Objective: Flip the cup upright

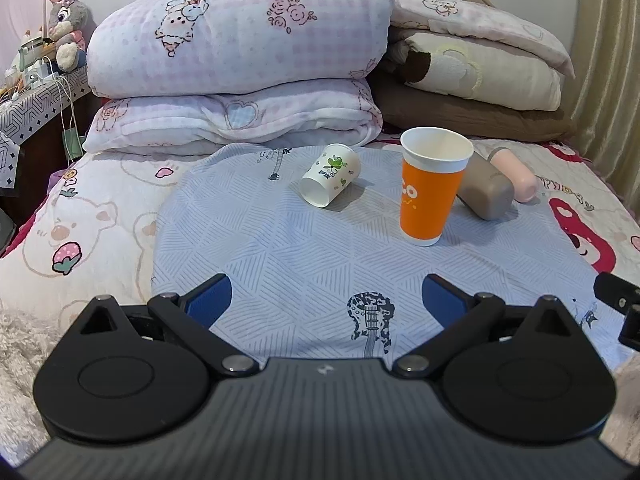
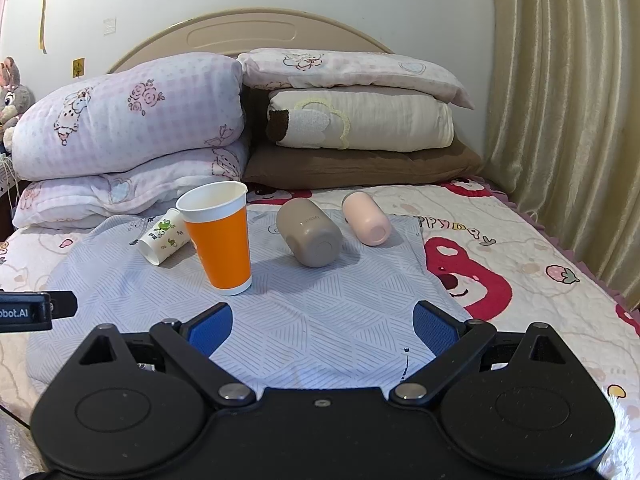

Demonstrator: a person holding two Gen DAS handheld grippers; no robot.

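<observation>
An orange paper cup stands upright on a pale blue cloth. A small white cup with a green print lies on its side to its left, mouth toward me. A taupe cup and a pink cup lie on their sides to the right. My left gripper is open and empty, well short of the cups. My right gripper is open and empty, in front of the taupe cup.
The cloth lies on a bed with a cartoon-print cover. Folded quilts and pillows are stacked behind the cups. A curtain hangs on the right. A cluttered bedside stand with a plush rabbit is at the left.
</observation>
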